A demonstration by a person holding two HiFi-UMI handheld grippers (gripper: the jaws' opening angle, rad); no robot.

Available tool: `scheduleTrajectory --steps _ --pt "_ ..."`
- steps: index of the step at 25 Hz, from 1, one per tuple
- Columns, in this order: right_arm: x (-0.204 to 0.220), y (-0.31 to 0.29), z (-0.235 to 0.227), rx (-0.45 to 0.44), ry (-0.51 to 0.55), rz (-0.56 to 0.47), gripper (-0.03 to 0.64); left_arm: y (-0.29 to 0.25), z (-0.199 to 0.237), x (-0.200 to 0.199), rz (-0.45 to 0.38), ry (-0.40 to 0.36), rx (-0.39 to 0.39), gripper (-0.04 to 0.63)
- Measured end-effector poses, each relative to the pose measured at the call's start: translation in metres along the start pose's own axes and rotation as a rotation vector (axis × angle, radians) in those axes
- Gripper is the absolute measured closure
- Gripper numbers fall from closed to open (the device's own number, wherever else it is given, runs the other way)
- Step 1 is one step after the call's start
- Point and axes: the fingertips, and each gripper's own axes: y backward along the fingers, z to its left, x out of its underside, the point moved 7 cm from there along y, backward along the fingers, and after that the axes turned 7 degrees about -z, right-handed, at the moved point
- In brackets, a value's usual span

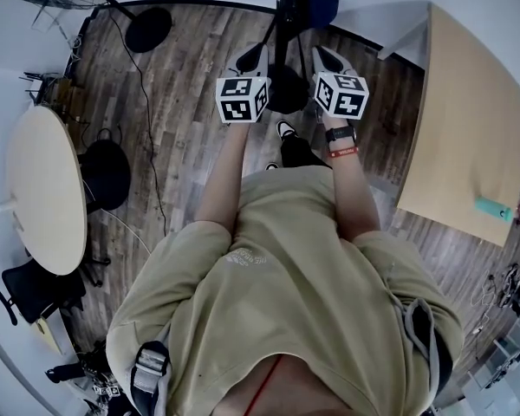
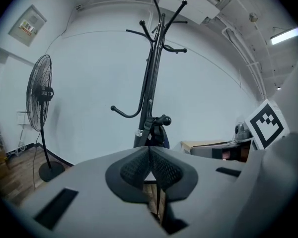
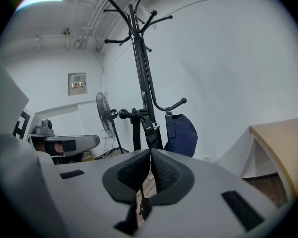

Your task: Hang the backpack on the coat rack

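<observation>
A navy backpack [image 3: 182, 133] hangs by its strap from a low hook of the black coat rack [image 3: 139, 68]. In the head view the backpack [image 1: 319, 3] sits just right of the coat rack pole [image 1: 285, 16]. From the left gripper view only a sliver of the backpack [image 2: 160, 136] shows behind the coat rack [image 2: 151, 83]. My left gripper [image 1: 252, 59] and right gripper [image 1: 326, 59] are held side by side a short way in front of the rack's base, apart from the backpack. The left gripper [image 2: 150, 166] and right gripper [image 3: 150, 170] are both shut, pads together with nothing between them.
A standing fan [image 2: 41, 95] is left of the rack, with its round base [image 1: 148, 28] on the wood floor. A round table [image 1: 42, 189] and black chairs [image 1: 106, 172] are at the left, a rectangular table [image 1: 468, 120] at the right. Cables [image 1: 147, 146] run across the floor.
</observation>
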Motion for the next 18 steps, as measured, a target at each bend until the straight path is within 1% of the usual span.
scheduleTrajectory --steps 4,8,13,18 --pt "-0.008 0.005 -0.01 0.025 0.004 -0.033 0.6 0.006 0.006 -0.013 -0.036 -0.049 -0.028 0.571" --pt "-0.018 0.014 -0.012 0.042 0.026 -0.062 0.6 0.018 0.013 -0.024 -0.062 -0.07 -0.052 0.571" --pt "-0.029 0.019 -0.013 0.059 0.033 -0.092 0.6 0.028 0.018 -0.037 -0.105 -0.058 -0.058 0.571" --pt "-0.032 0.019 -0.012 0.058 0.032 -0.098 0.601 0.027 0.014 -0.036 -0.103 -0.077 -0.047 0.571"
